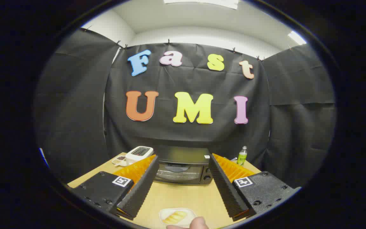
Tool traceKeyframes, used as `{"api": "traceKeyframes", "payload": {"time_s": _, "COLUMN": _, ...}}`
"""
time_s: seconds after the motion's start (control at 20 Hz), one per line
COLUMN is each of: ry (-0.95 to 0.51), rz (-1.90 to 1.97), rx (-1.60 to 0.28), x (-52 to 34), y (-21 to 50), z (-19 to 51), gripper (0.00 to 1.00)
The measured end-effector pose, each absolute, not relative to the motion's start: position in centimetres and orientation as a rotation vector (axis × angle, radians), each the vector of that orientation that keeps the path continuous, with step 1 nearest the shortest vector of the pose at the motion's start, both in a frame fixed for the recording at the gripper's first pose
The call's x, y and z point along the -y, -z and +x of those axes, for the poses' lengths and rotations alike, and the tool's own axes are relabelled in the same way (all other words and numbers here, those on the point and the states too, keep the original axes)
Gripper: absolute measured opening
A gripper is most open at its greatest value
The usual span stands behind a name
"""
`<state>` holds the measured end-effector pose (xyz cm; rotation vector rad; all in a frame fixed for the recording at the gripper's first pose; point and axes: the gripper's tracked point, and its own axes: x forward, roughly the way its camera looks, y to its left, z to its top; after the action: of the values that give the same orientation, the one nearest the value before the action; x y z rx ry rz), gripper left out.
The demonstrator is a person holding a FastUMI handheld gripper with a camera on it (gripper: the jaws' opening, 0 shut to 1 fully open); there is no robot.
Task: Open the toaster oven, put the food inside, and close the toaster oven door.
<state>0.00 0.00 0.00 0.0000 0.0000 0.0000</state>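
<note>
The gripper has its 2 fingers spread wide, holding nothing. Beyond them, the toaster oven sits closed on the wooden table. A plate of food lies between the fingers' bases, a fingertip just beside it.

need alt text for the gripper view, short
The gripper is open, its fingers spread wide above a wooden table, framing a closed black toaster oven beyond them. Near the fingers sits a plate of food with a fingertip beside it; a white scale and a green bottle flank the oven.
</note>
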Motion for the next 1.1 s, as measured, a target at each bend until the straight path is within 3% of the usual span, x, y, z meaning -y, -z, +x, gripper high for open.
{"api": "traceKeyframes", "payload": {"time_s": 1.1, "ry": 0.025, "rz": 0.011, "rx": -0.014, "x": 1.7, "y": 1.0, "z": 0.7, "gripper": 1.00}}
